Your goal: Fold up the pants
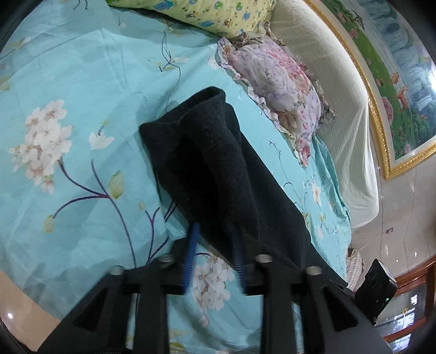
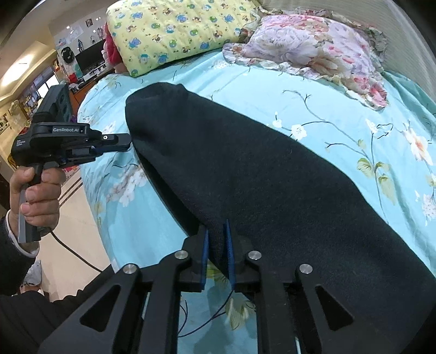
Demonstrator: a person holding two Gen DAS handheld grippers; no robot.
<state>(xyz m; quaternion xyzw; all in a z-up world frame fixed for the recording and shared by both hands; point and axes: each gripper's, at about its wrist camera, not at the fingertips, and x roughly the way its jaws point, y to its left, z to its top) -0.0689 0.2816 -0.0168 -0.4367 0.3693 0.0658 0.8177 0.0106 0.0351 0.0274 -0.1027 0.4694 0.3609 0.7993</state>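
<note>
Dark pants (image 1: 218, 163) lie folded lengthwise in a long strip on a turquoise flowered bedsheet (image 1: 81, 109). In the left wrist view my left gripper (image 1: 215, 234) stands open at the strip's near end, blue pads apart. One pad is beside the cloth edge and one is over it, and the pads are blurred. In the right wrist view the pants (image 2: 245, 177) stretch away, and my right gripper (image 2: 216, 227) is shut on a fold at their near edge. A hand (image 2: 38, 190) holds the left gripper (image 2: 126, 143) with its tips at the far left end of the pants.
A floral pillow (image 1: 280, 87) and a yellow cartoon-print quilt (image 1: 212, 13) lie at the head of the bed against a ribbed cream headboard (image 1: 340, 109). The bed's edge drops to a tiled floor (image 2: 68, 231). A black cable (image 2: 73, 253) trails there.
</note>
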